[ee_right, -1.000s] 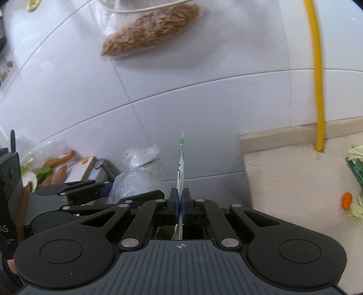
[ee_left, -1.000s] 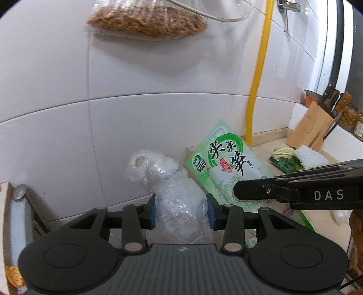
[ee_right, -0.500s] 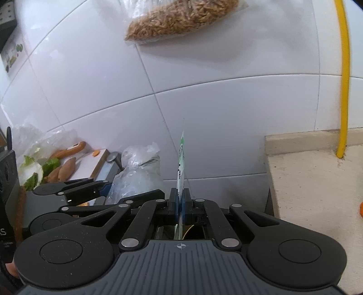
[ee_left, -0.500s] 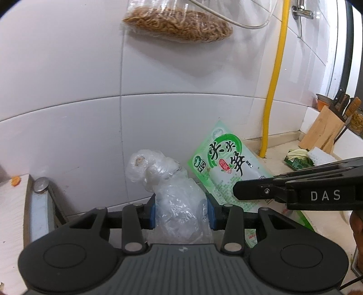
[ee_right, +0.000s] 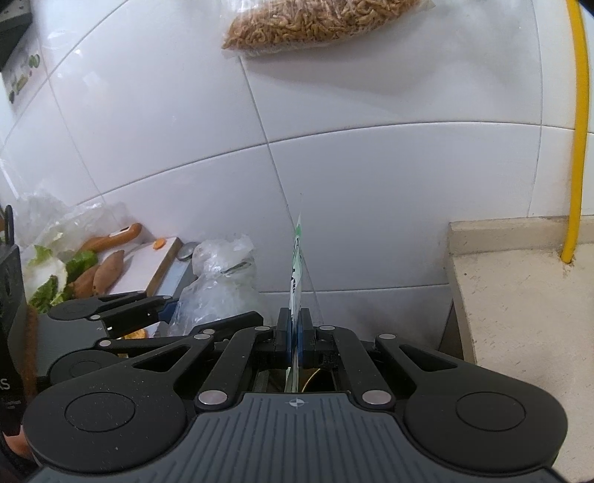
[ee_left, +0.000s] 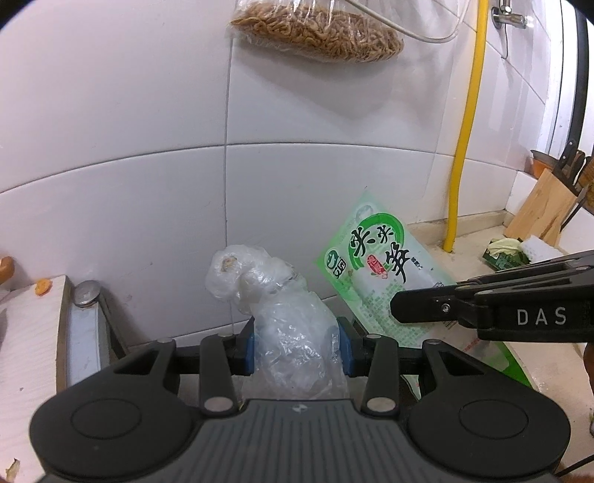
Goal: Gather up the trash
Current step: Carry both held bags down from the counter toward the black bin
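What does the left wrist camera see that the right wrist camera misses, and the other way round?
Only the left wrist view shows the printed face of the green packet and the wooden knife block.

Only the right wrist view shows the sweet potatoes and leafy greens by the cutting board.

Both show the left hand-held gripper clamping the crumpled clear plastic bag, the right hand-held gripper pinching the packet, the hanging bag of dried food and the yellow pipe.

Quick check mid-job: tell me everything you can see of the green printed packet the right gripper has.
The green packet is a flat, glossy plastic pouch, green-edged with a pale middle, large dark characters and small print. It looks empty and thin: edge-on in the right wrist view. The right gripper is shut on its lower part, holding it upright and tilted in the air before the white tiled wall, beside the crumpled clear bag.
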Available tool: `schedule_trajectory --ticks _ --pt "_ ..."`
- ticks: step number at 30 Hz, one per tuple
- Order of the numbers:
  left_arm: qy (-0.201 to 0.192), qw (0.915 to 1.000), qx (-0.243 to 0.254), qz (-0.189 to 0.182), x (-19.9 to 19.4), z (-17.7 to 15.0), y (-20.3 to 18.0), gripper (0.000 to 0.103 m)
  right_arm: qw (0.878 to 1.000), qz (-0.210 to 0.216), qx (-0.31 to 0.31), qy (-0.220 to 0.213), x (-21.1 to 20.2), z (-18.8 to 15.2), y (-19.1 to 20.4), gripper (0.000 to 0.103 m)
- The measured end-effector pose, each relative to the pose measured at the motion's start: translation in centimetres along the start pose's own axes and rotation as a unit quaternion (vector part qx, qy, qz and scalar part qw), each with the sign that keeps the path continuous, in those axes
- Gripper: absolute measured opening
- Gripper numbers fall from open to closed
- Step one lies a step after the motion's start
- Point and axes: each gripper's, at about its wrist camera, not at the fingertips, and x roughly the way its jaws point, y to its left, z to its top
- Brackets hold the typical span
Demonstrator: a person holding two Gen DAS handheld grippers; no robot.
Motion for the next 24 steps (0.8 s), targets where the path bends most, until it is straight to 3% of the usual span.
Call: schedule_trajectory --ticks 24 --pt "0.046 0.9984 -0.018 0.025 4.9 -0.9 -0.8 0.035 0.999 -0.015 0.012 0.031 2.4 -0.6 -1.2 0.004"
